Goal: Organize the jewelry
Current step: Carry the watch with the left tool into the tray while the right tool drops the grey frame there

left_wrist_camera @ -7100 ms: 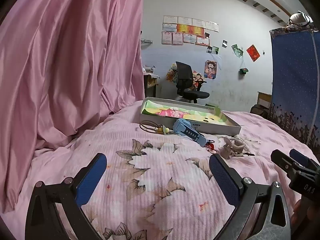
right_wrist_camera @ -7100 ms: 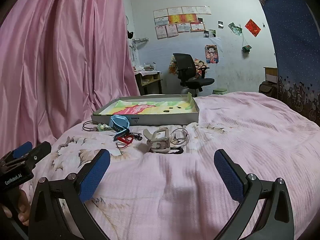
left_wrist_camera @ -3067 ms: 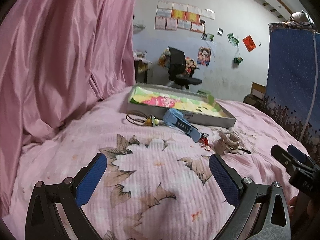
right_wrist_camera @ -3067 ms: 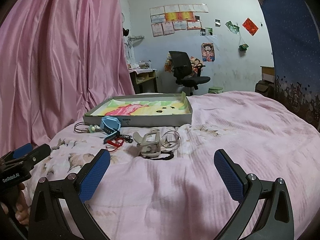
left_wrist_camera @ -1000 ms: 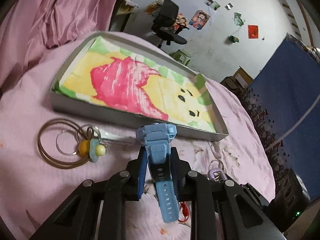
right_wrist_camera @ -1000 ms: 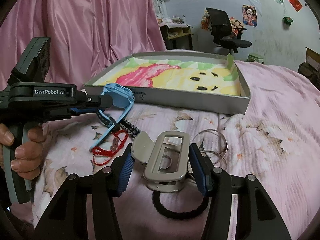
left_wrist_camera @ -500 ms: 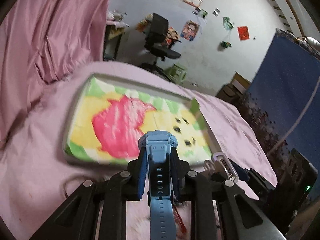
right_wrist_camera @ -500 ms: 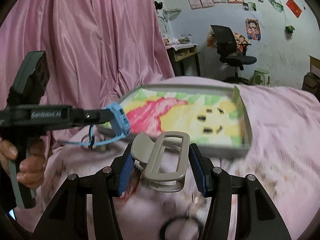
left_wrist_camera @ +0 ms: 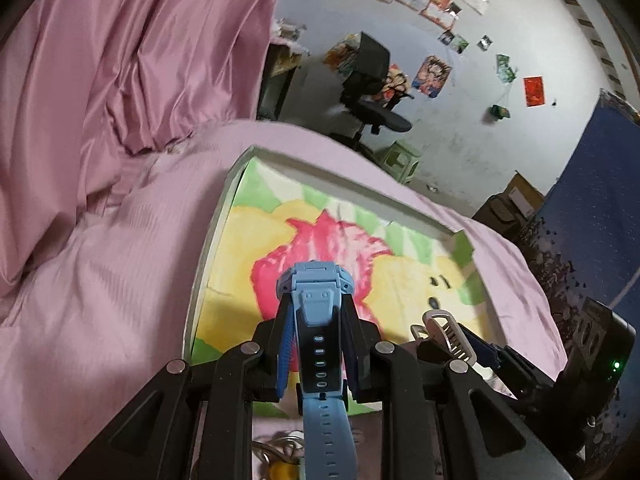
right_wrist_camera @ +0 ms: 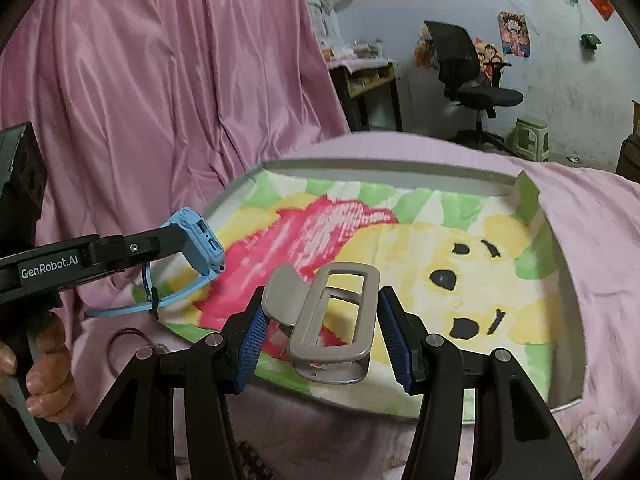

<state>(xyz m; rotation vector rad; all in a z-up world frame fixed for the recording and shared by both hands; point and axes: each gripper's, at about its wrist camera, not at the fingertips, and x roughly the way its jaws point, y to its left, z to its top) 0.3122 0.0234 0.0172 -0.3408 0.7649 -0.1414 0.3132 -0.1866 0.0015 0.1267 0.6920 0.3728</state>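
My left gripper is shut on a light blue watch, whose strap hangs down toward the camera. It hovers over the near left part of a shallow grey tray lined with a yellow, pink and green picture. In the right wrist view the same watch shows at the left, held above the tray's left edge. My right gripper is shut on a beige hair claw clip, above the tray's near side. The clip also shows low right in the left wrist view.
The tray lies on a pink bedspread. Pink curtains hang at the left. A hand grips the left tool's handle. Rings lie on the bed below the left gripper. A black office chair and a green stool stand beyond the bed.
Both grippers have lifted their items off the bedspread and carried them forward over the tray. The watch and the clip stay clamped as before.
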